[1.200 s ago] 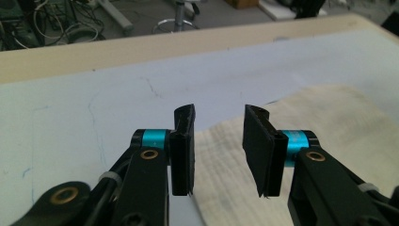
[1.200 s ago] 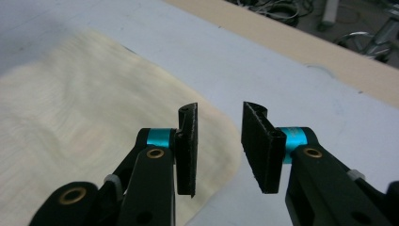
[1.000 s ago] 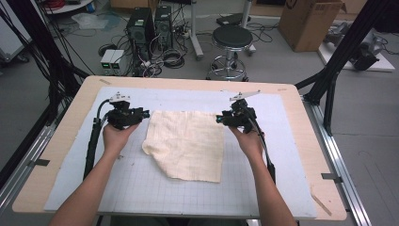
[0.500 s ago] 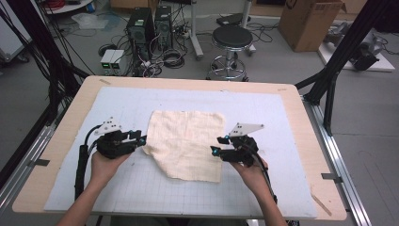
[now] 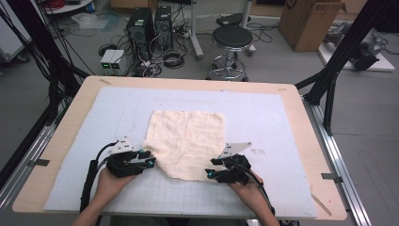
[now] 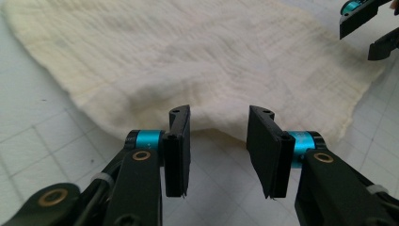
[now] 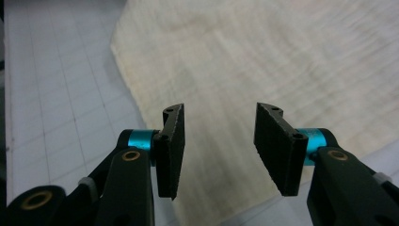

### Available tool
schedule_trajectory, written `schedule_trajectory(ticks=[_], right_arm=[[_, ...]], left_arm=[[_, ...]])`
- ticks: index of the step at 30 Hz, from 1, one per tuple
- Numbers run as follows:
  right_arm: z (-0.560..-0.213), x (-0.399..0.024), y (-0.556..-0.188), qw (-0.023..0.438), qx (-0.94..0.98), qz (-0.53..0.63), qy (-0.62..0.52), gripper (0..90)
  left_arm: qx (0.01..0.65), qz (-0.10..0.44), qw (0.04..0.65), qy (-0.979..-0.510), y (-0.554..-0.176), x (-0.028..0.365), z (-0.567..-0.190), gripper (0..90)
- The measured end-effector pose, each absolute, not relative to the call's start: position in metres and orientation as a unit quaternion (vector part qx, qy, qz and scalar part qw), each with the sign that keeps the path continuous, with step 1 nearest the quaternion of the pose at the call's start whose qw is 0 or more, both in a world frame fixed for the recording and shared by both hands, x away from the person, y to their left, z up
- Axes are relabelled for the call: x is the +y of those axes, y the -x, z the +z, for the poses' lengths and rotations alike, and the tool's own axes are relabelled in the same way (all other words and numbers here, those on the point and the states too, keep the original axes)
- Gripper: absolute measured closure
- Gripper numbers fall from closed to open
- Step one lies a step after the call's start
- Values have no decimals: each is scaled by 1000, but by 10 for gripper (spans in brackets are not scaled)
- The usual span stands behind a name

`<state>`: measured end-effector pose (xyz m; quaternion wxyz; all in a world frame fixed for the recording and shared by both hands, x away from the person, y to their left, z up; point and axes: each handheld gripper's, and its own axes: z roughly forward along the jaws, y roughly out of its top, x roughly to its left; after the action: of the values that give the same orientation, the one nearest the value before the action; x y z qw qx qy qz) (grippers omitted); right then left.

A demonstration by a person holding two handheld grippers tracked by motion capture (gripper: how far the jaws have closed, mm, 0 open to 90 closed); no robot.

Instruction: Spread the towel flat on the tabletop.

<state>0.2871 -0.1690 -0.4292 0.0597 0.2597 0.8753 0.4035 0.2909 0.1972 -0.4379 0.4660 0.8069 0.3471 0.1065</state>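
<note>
Cream cloth [image 5: 186, 141] lies flat on the gridded mat [image 5: 282, 117] of the tabletop [image 5: 61, 127], roughly mid-mat, creased but unfolded, one layer as far as the high view shows. A second ago both hands sat at the cloth's far corners, one each side; both have since come back toward the person along the cloth's side edges and dropped lower. Left claw [image 5: 149, 160] now sits at the cloth's near-left edge; right claw [image 5: 209, 172] at its near-right corner. Jaws of both have just been opening, the left within the last half second. Left gripper view: left claw [image 6: 219, 141] released, pads standing apart, cloth hem [image 6: 211, 122] just beyond the tips, bare mat between the jaws, nothing pinched. Right gripper view: right claw [image 7: 219, 141] likewise released, hanging over the cloth [image 7: 282, 61] near its edge, fabric seen through the gap but not pressed by either pad. The other claw's tips show far off at the cloth's opposite corner [image 6: 371, 28]. Reading: the shift from far corners to near edge suggests a fresh grasp is being lined up on the near side, likely to lift and fold the cloth away from the person. No grip yet; both claws need to go lower and close on the hem.
</note>
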Motion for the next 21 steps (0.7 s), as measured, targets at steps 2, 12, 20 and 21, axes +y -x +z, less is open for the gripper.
schedule_trajectory(ticks=[2,12,20,21], right_arm=[[-433,-166,-286,59,882,392,-255,559],[-439,-164,-291,62,891,376,-247,815],[-431,-168,-298,58,886,387,-249,887],[-427,-170,-299,66,882,395,-249,887]], left_arm=[[351,103,458,-810,-295,192,-440,602],[344,112,424,-830,-312,175,-444,826],[319,112,434,-835,-321,166,-418,865],[319,108,438,-833,-324,165,-413,865]])
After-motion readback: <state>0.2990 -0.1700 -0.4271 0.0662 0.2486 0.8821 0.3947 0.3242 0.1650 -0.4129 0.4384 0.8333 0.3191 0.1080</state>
